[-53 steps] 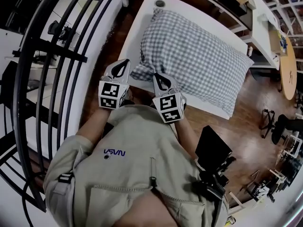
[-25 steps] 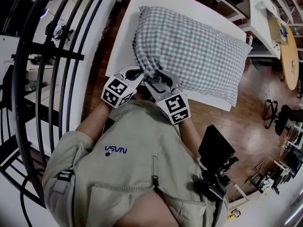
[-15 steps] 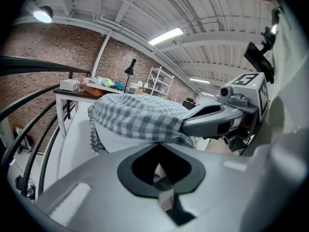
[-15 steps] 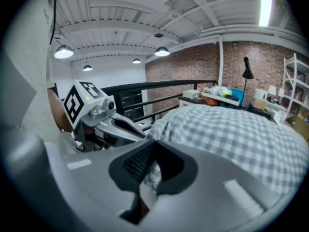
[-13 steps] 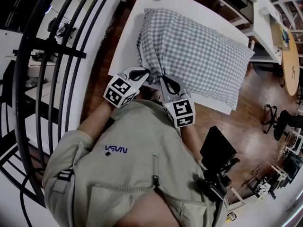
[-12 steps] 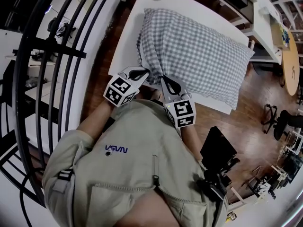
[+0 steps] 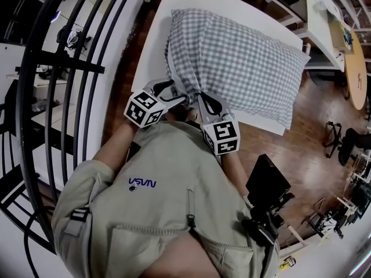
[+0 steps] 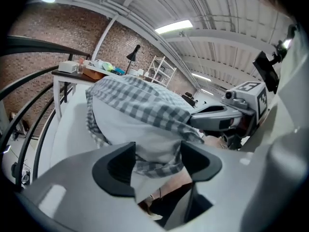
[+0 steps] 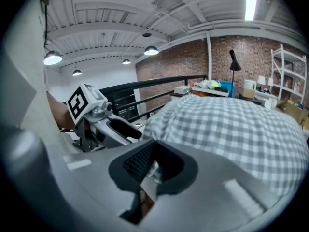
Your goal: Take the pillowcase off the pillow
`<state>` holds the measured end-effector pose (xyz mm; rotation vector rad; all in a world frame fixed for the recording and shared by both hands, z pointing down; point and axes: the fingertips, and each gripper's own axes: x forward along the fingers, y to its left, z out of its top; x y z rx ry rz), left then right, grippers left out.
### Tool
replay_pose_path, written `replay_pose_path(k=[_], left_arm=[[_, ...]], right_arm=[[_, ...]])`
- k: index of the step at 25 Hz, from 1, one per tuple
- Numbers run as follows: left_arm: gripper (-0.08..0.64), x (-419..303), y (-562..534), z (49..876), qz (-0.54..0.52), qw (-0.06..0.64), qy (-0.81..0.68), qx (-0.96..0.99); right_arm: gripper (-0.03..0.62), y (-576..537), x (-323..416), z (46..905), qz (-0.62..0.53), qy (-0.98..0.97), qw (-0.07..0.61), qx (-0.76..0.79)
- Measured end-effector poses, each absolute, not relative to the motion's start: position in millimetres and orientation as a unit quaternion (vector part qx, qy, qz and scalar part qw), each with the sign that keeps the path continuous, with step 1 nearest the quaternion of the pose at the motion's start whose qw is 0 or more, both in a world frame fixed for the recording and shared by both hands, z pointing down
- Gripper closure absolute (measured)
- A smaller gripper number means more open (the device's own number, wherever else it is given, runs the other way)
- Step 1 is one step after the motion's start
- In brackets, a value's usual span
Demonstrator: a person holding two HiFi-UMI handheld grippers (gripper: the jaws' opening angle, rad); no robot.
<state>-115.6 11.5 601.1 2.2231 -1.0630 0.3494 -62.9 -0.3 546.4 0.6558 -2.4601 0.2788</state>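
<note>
Just now my left gripper [image 8: 157, 159] has let its jaws spring apart, so the pillowcase [image 7: 243, 62] hem and the white pillow [image 8: 145, 129] sit loose between them. My right gripper [image 9: 153, 167] is clamped on a pinch of that hem. I judge this a regrip: right keeps the opening, left is free to take the pillow. It lies on the white table [image 7: 153, 51], stretching toward 1 o'clock, with black railing [image 7: 69, 68] at 9 and wood floor [image 7: 316, 117] at 3

Pillow [image 8: 145, 132] inside pillowcase [image 7: 243, 57], lying on table [image 7: 155, 45], railing [image 7: 75, 68] left of table, left gripper [image 7: 169, 92] beside right gripper [image 7: 203, 101] at pillowcase's near end
</note>
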Motion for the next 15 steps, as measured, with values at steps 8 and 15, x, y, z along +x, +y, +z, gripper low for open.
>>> replay_pose_path(k=[8, 15], left_arm=[[0.447, -120, 0, 598, 0.092, 0.340, -0.416, 0.838], [0.537, -152, -8, 572, 0.048, 0.310, -0.459, 0.831]], right_arm=[[0.581, 7, -68, 557, 0.096, -0.920, 0.308, 0.223], [0.583, -7, -46, 548, 0.071, -0.909, 0.317, 0.263]])
